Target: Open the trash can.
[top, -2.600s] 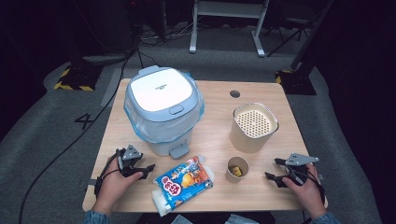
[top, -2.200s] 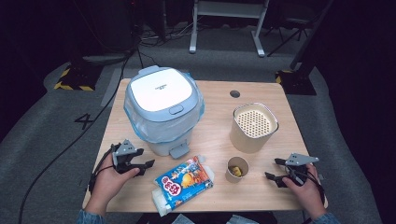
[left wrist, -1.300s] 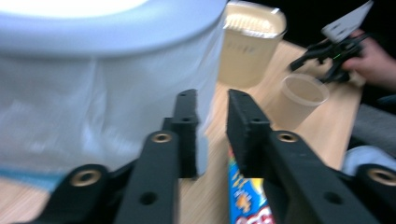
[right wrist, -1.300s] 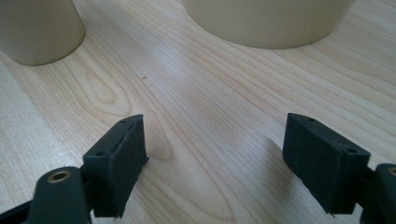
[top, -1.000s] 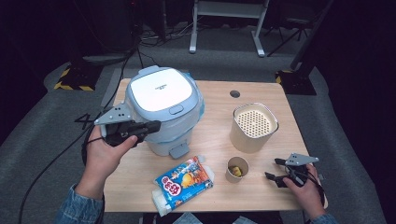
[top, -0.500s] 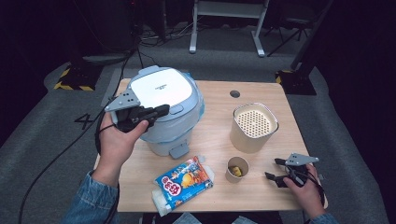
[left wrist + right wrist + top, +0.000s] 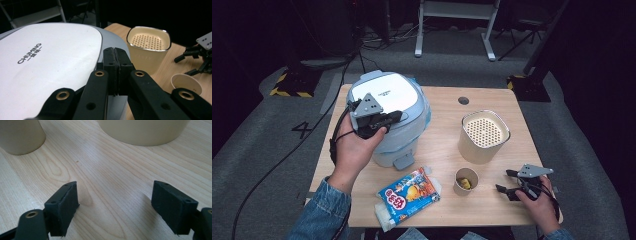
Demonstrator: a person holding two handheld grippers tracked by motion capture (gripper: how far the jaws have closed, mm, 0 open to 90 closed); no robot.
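The left gripper (image 7: 393, 117) is held over the cooker (image 7: 388, 95), jaws pressed together on nothing. The right gripper (image 7: 505, 183) is rested on the table (image 7: 447, 150), jaws spread wide, the cup (image 7: 466, 179) just beside it, the bin (image 7: 484, 135) beyond.

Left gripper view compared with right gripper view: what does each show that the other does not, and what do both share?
Left gripper view: the white cooker lid with the print CHUMING, its own shut claw above it, and the other claw far right.

Right gripper view: its own open claw low over bare wood, nothing between the jaws.

Both: the wooden table, the beige perforated container and the small paper cup.
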